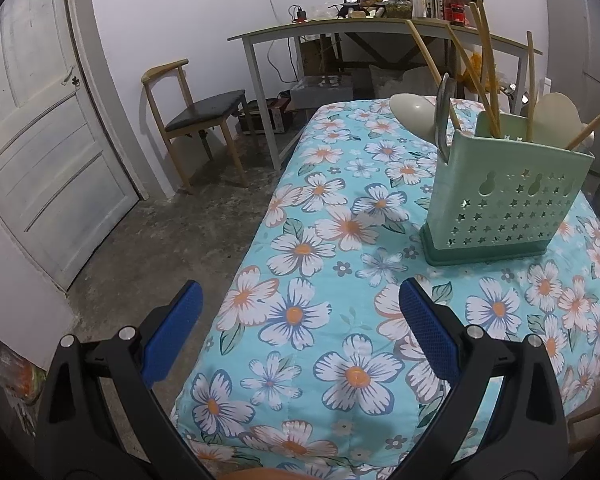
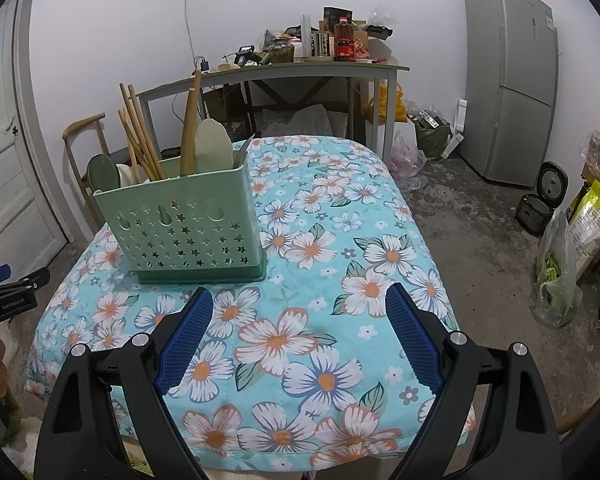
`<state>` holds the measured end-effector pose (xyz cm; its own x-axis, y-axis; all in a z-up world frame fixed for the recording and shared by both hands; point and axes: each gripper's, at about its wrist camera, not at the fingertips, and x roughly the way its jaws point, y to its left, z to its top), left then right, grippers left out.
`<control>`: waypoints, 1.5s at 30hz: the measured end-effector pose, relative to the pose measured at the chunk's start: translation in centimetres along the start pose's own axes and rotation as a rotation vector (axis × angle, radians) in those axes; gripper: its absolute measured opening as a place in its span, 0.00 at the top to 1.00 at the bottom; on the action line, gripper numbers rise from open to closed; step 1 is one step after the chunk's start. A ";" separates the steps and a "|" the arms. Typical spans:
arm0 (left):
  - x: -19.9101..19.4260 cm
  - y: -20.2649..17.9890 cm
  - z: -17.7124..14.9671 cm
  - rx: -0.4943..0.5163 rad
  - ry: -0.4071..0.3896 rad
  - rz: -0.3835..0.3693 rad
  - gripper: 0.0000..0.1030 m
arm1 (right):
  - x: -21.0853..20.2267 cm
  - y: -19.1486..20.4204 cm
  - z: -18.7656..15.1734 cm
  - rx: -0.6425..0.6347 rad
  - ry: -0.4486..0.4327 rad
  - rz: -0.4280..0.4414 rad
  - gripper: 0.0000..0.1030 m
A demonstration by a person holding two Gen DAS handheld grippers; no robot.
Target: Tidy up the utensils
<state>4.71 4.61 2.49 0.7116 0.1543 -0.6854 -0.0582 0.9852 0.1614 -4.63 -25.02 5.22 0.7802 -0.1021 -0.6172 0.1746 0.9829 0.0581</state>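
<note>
A pale green perforated utensil holder [image 1: 496, 204] [image 2: 184, 224] stands upright on the flowered tablecloth [image 1: 320, 280] [image 2: 320, 260]. Wooden chopsticks [image 1: 484, 76] [image 2: 138, 136], pale spoons [image 1: 414, 112] [image 2: 214, 148], a wooden handle [image 2: 190, 128] and a metal utensil [image 1: 444, 108] stick out of it. My left gripper [image 1: 300, 292] hovers open over the table's near left edge, with nothing between its blue pads. My right gripper [image 2: 300, 294] is open too, empty, in front of and to the right of the holder. The left gripper's tip [image 2: 4, 280] shows at the right wrist view's left edge.
A wooden chair [image 1: 196, 116] stands left of the table near a white door [image 1: 40, 140]. Behind is a cluttered desk [image 1: 380, 24] [image 2: 300, 68]. A fridge [image 2: 512, 80], a rice cooker [image 2: 536, 208] and bags [image 2: 560, 276] sit on the floor at the right.
</note>
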 end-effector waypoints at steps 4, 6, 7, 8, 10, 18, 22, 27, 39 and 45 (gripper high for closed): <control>-0.1 0.0 0.0 -0.002 0.001 0.000 0.08 | 0.0 0.0 0.1 -0.001 0.000 0.001 0.17; 0.0 0.0 0.0 -0.002 0.000 0.001 0.08 | 0.0 0.0 0.1 -0.001 0.000 0.001 0.17; 0.0 0.0 0.0 -0.001 0.001 0.002 0.08 | 0.0 0.0 0.1 -0.001 -0.001 0.001 0.17; 0.0 0.0 0.0 -0.002 0.002 0.001 0.08 | 0.0 0.0 0.1 -0.001 0.000 0.001 0.17; 0.0 0.0 -0.1 -0.003 0.004 -0.001 0.08 | 0.0 0.0 0.1 -0.002 -0.001 0.001 0.17; 0.0 0.0 -0.1 -0.001 0.007 -0.002 0.08 | -0.1 0.0 0.2 -0.002 -0.003 0.001 0.17; 0.1 0.1 -0.1 0.000 0.007 -0.004 0.08 | -0.1 0.0 0.2 -0.003 -0.003 0.001 0.17; 0.1 0.1 -0.1 0.001 0.007 -0.004 0.08 | -0.1 0.0 0.3 -0.002 -0.004 0.002 0.17; 0.1 0.1 -0.1 0.002 0.010 -0.004 0.08 | -0.2 -0.1 0.5 -0.002 -0.002 0.004 0.17; 0.2 0.1 0.0 0.001 0.010 -0.003 0.08 | -0.2 0.0 0.6 -0.002 -0.002 0.003 0.17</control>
<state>4.80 4.71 2.36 0.7047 0.1517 -0.6931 -0.0551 0.9856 0.1597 -4.47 -25.13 5.79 0.7822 -0.0992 -0.6151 0.1710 0.9835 0.0588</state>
